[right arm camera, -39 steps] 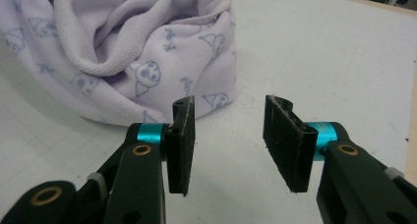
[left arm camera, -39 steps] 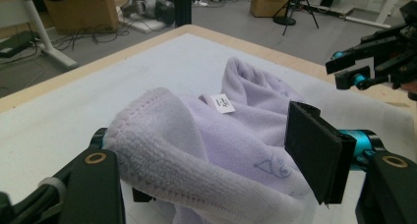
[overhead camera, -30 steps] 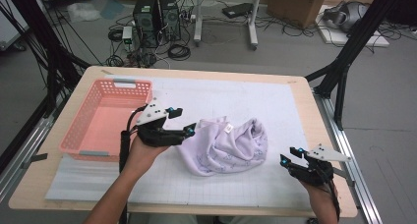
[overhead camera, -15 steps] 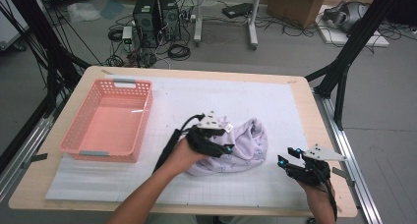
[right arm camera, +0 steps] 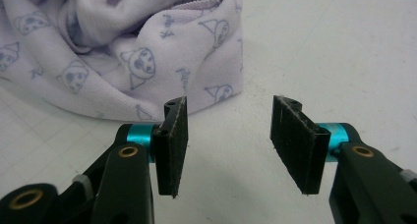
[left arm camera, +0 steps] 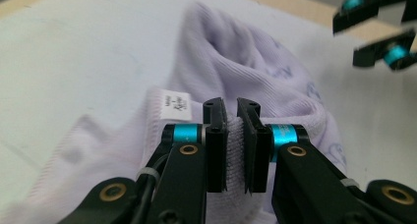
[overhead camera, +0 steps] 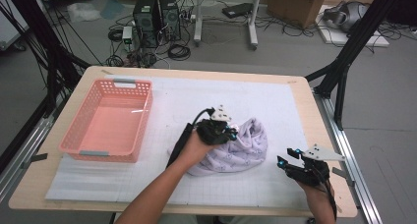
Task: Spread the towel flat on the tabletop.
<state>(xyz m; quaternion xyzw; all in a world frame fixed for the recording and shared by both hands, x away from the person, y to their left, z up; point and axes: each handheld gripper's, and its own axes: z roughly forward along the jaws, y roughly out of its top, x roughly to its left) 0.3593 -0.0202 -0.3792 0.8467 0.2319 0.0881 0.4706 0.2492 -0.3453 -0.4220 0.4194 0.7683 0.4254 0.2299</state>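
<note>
A crumpled lilac garment with a small cartoon print lies on the white mat right of centre. My left gripper rests on its upper left part. Its jaws have just been closing and now pinch a fold of the garment next to a white label. My right gripper hovers near the table's front right, open, with nothing between its jaws. In its own view the right gripper points at the bare mat, just short of the garment's edge.
An empty pink plastic basket stands on the left of the table. The white gridded mat covers most of the wooden top. Black frame legs, cables and computer cases stand on the floor beyond the far edge.
My left hand has travelled right from beside the basket onto the garment and lowered. Its jaws have closed on a fold. The right gripper has stayed where it was.
</note>
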